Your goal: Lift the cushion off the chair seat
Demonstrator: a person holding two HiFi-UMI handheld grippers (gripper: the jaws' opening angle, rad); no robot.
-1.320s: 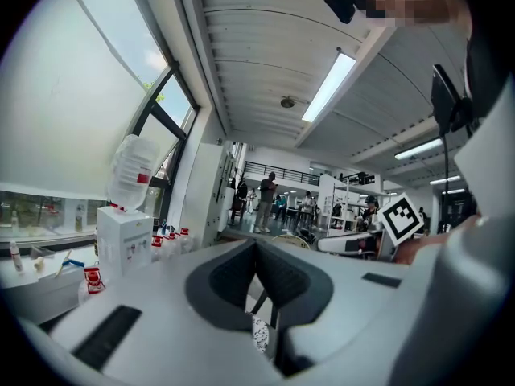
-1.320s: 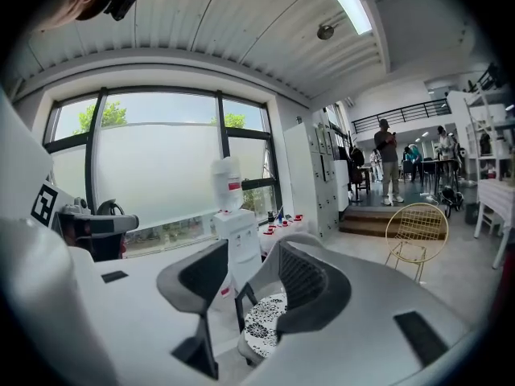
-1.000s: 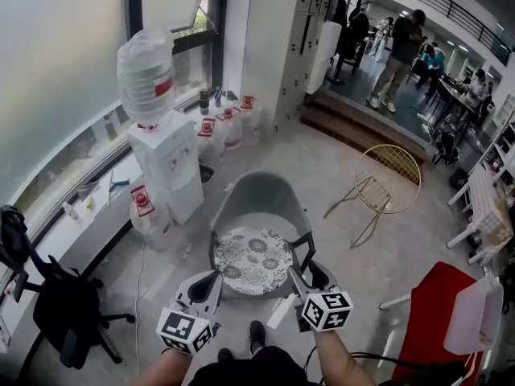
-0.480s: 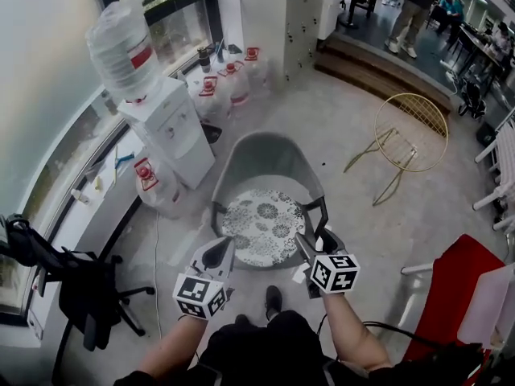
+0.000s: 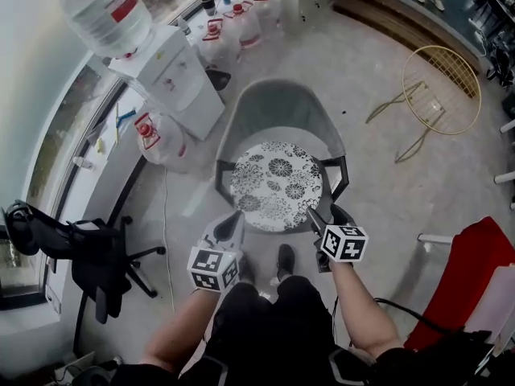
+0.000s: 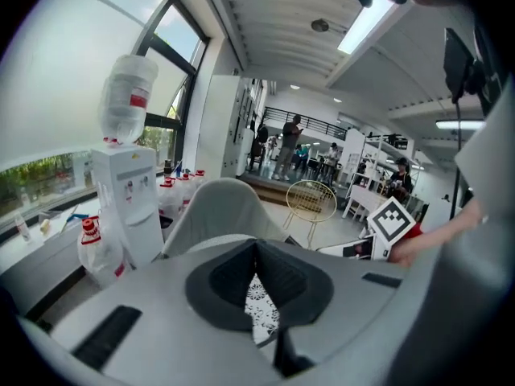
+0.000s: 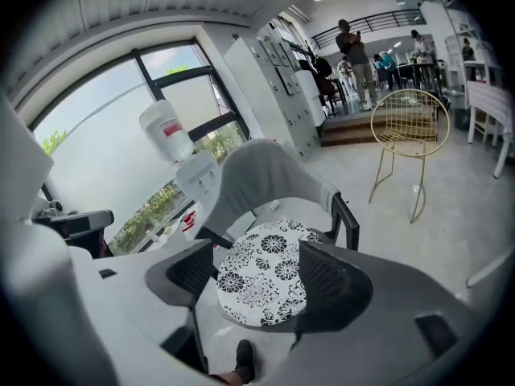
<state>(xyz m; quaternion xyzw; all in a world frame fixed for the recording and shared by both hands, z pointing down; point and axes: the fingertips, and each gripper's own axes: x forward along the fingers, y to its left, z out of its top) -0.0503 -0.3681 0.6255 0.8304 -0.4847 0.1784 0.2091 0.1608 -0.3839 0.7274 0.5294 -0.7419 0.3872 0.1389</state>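
Both claws drop toward the near edge of the chair [image 5: 278,107]. The left claw [image 5: 235,219] nears the near-left rim of the cushion [image 5: 278,185]. The right claw [image 7: 257,260] has just been opening its jaws wide at the near-right rim, gripping nothing.

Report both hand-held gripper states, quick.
Left hand-held gripper: closed, empty.
Right hand-held gripper: open, its jaws have just been opening; nothing gripped, the cushion lies ahead of them.
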